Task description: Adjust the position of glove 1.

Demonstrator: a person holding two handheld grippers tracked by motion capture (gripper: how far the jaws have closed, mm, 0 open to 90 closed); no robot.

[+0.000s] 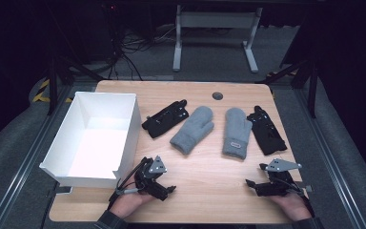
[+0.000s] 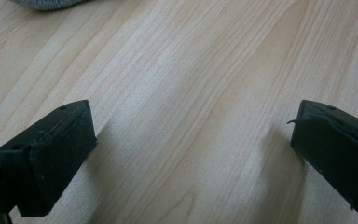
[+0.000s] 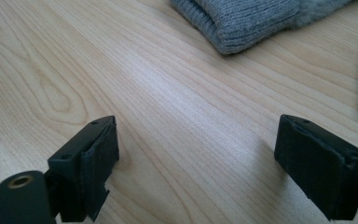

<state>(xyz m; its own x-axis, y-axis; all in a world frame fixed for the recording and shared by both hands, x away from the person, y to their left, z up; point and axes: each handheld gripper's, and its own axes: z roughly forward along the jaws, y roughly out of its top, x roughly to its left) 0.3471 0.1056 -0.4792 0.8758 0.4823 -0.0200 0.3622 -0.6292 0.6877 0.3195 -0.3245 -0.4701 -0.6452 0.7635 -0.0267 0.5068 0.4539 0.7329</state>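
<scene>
Two grey mittens lie side by side mid-table: the left mitten [image 1: 193, 130] and the right mitten [image 1: 237, 132]. A black glove [image 1: 166, 118] lies left of them and another black glove [image 1: 266, 130] right of them. My left gripper [image 1: 170, 190] rests low on the wood near the front edge, open, nothing between its jaws; its view [image 2: 193, 154] has bare wood and a mitten edge [image 2: 46, 3]. My right gripper [image 1: 250, 185] sits at the front right, open and empty; its view [image 3: 196, 154] has the right mitten's cuff [image 3: 242, 23] ahead.
A white open box [image 1: 95, 138] stands on the table's left side, empty inside. A round cable grommet [image 1: 217, 96] is at the table's back edge. Dark floor, cables and a desk frame [image 1: 214, 28] lie beyond the table.
</scene>
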